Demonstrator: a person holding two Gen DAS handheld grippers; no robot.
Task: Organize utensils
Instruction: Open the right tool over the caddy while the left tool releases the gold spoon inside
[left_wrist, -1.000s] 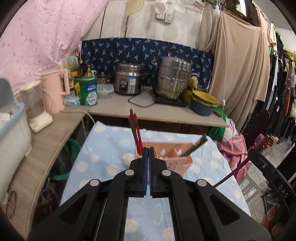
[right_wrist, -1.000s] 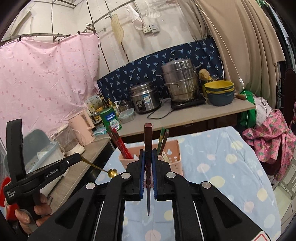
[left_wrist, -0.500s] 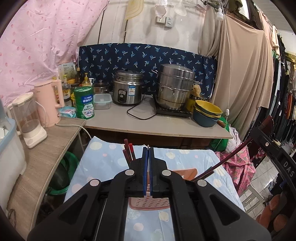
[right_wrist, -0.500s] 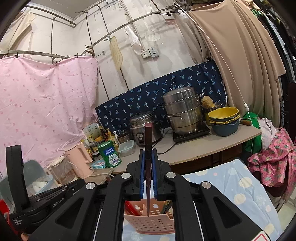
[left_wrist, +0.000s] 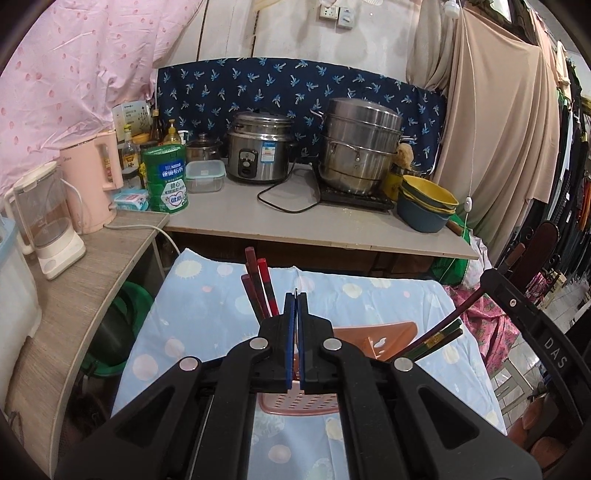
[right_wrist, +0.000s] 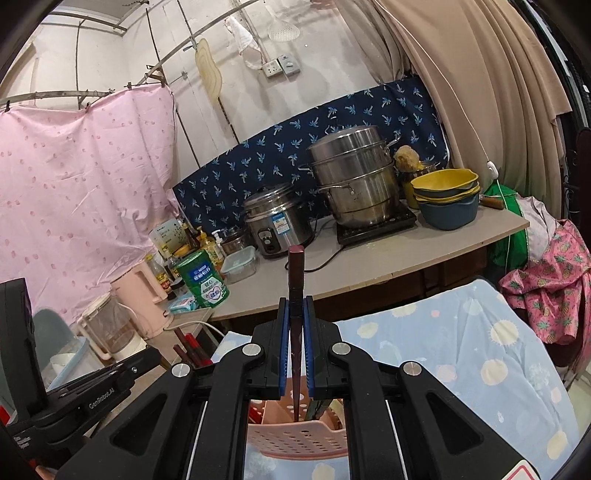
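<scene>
A pink perforated utensil holder (left_wrist: 373, 332) (right_wrist: 295, 439) stands on the blue dotted tablecloth (left_wrist: 207, 314), just under both grippers. Red chopsticks (left_wrist: 258, 284) (right_wrist: 190, 347) lean out of its left side and dark green ones (left_wrist: 441, 338) out of its right. My right gripper (right_wrist: 295, 301) is shut on a dark red chopstick (right_wrist: 296, 273), held upright with its thin end down at the holder's opening. My left gripper (left_wrist: 295, 295) is shut; a thin metal tip shows between its pads, and the spoon below is hidden. The right gripper (left_wrist: 489, 286) also shows at the right edge.
Behind the table runs a counter (left_wrist: 332, 229) with a rice cooker (left_wrist: 258, 147), a steel steamer pot (left_wrist: 358, 147), stacked bowls (left_wrist: 424, 206), a green tin (left_wrist: 166, 177) and a pink kettle (left_wrist: 92, 181). A blender (left_wrist: 44, 221) stands on the left shelf. Clothes hang at the right.
Both grippers have moved forward over the holder, which now sits low in both views. The held chopstick's lower end has come down to the holder's opening.
</scene>
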